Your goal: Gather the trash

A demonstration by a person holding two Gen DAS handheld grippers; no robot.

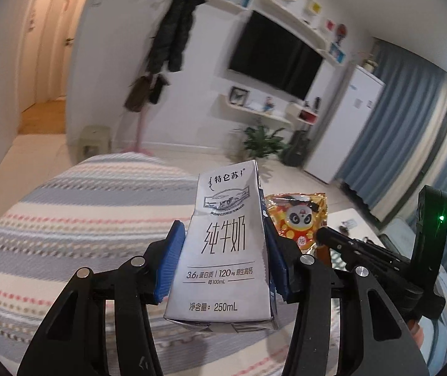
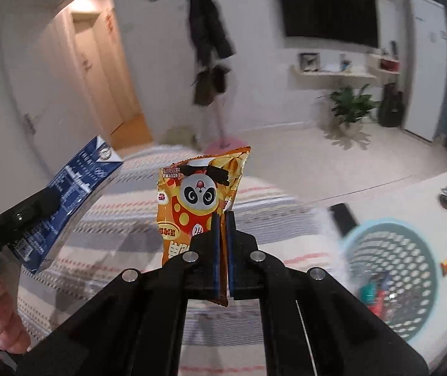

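Currently your left gripper (image 1: 223,250) fingers clamp the milk carton (image 1: 223,244) upright; right gripper (image 2: 222,250) fingers pinch the snack wrapper (image 2: 198,200) edge. Both held clear above the striped bed (image 1: 67,219), probably for carrying to the teal basket (image 2: 392,269) at right.

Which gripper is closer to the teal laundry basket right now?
Right. The right gripper, holding the panda snack bag, is just left of the basket; the left gripper, holding the milk carton, is farther left.
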